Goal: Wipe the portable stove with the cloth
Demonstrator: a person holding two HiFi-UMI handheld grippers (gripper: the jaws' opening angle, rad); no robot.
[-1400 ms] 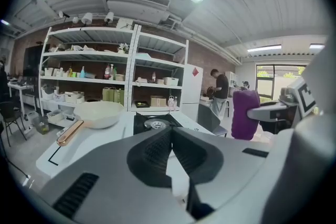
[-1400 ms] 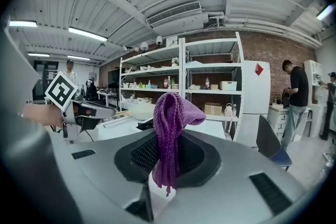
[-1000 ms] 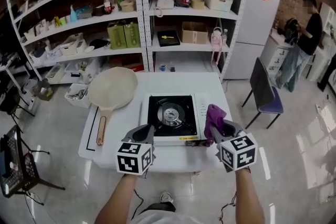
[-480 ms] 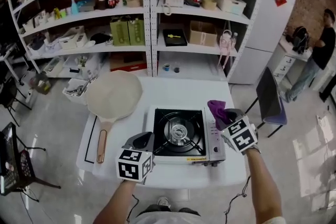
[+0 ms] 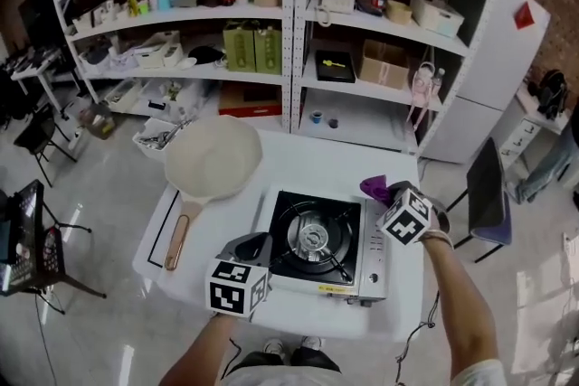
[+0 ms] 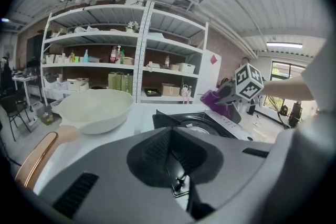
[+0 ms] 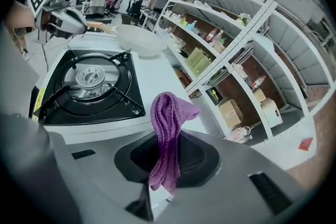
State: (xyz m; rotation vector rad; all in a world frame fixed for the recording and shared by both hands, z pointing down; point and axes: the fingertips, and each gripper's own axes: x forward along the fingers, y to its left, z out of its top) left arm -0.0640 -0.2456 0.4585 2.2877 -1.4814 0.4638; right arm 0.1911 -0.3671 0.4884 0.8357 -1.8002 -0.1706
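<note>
Right hand-held gripper [image 7: 167,162]: jaws clamped on a purple cloth [image 7: 168,113], which stands bunched up out of them
Cloth: held at the far right corner of the portable stove [image 5: 317,241], off the burner; whether it touches the stove cannot be told
Left hand-held gripper [image 6: 176,168]: jaws together with nothing between them, at the stove's near left corner
Portable stove: black top, silver body, on the white bench [image 5: 317,156]
Pan [image 5: 213,160]: pale, wooden-handled, on the bench just left of the stove
Background: white shelving [image 5: 289,14] stocked with boxes and bottles
</note>
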